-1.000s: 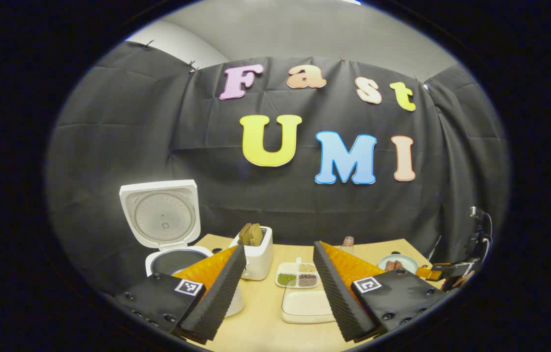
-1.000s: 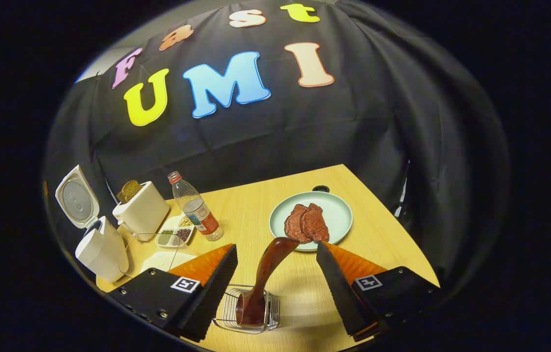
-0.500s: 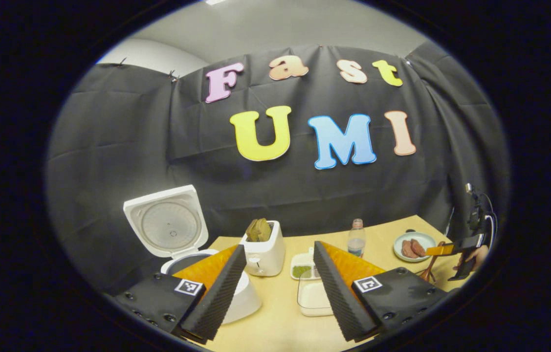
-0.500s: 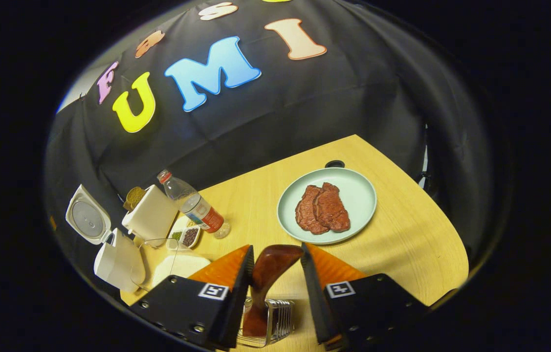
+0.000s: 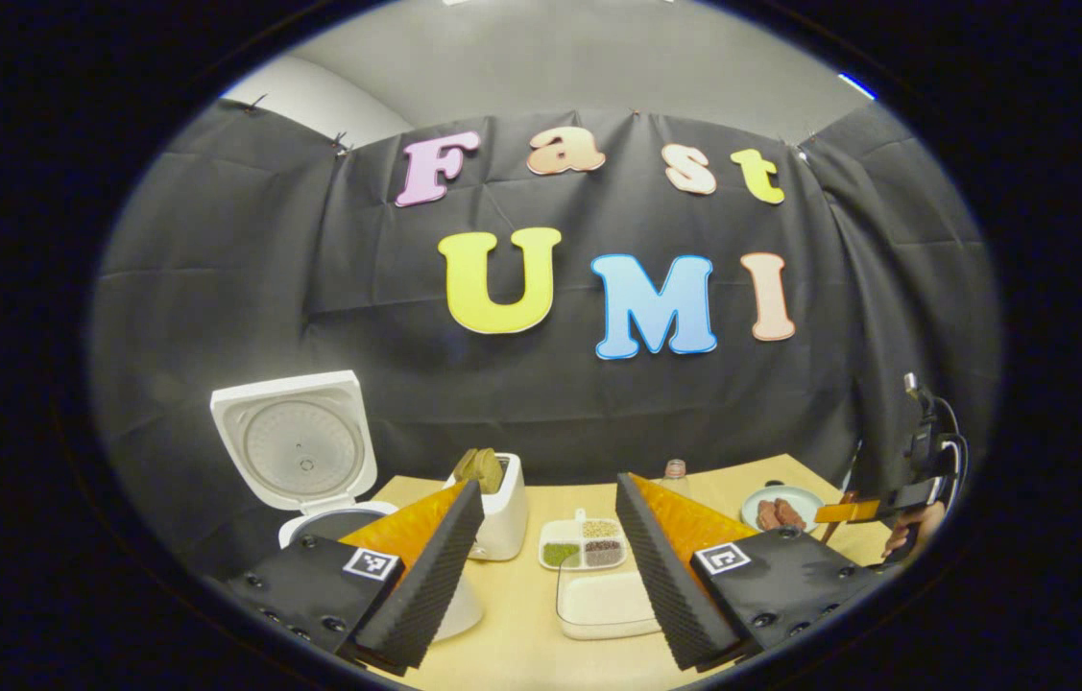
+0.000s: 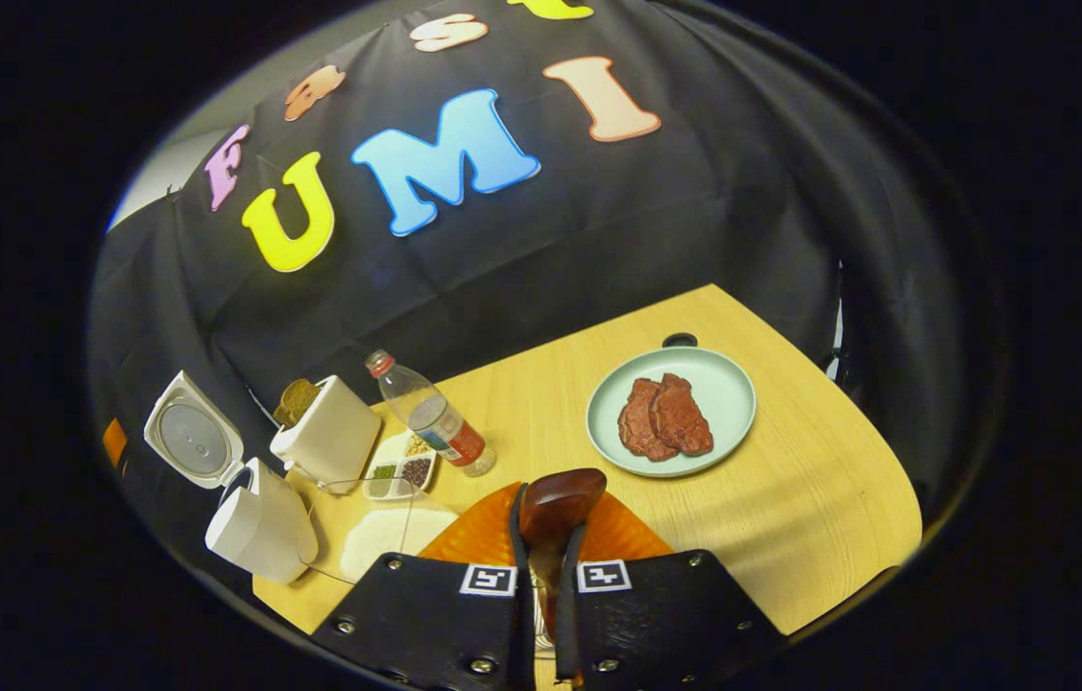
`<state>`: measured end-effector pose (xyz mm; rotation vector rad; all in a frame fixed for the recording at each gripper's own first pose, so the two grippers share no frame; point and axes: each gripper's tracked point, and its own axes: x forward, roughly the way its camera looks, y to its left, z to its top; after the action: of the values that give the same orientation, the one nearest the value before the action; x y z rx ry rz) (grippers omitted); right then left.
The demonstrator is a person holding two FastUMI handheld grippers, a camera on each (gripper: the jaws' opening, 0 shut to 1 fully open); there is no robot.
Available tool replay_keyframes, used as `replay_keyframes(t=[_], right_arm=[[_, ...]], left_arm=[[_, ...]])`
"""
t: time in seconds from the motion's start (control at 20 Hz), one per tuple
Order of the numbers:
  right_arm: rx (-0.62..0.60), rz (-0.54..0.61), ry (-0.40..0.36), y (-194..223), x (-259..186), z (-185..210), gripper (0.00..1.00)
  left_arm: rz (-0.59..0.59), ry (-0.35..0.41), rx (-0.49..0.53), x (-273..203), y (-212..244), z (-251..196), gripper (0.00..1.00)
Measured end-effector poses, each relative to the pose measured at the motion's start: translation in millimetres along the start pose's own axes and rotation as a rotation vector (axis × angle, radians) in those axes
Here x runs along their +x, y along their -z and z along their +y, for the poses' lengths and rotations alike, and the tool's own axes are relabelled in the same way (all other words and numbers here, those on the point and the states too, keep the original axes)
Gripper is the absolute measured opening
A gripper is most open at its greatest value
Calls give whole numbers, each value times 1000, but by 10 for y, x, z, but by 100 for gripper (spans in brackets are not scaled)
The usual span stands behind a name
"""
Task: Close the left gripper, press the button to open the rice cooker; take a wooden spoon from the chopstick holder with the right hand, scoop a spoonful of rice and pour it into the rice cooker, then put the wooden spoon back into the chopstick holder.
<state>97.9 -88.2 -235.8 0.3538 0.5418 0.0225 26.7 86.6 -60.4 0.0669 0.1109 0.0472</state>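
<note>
Right gripper point(image 6: 545, 566): fingers clamped on dark reddish wooden spoon point(image 6: 555, 501), six o'clock. Left gripper point(image 5: 548, 547): wide apart, empty. White rice cooker point(image 6: 248, 518), nine o'clock, lid up. Risk: spoon snagging holder on lift.

1. A light wooden bench point(image 6: 790, 499) carries everything.
2. Left end: white rice cooker point(image 6: 257, 528), lid up.
3. Just beside it: toaster point(image 6: 329, 437), divided grain tray point(image 6: 399, 475), clear rice box point(image 6: 387, 537).
4. Mid-bench: a plastic bottle point(image 6: 435, 422).
5. Right: green plate point(image 6: 728, 384).
</note>
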Motion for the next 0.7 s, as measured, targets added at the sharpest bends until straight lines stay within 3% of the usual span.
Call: replay_keyframes(t=[0.1,0.4,0.7], right_arm=[[-12,-50,-13,-199,-194,182,9],[-46,-218,-40,-789,-590,864,9],[-70,-211,-100,-588,-225,1609,9]], left_arm=[[-11,43,-30,-20,3,22,92],[-38,72,-54,-90,47,369,100],[-48,80,-65,-148,81,745,92]])
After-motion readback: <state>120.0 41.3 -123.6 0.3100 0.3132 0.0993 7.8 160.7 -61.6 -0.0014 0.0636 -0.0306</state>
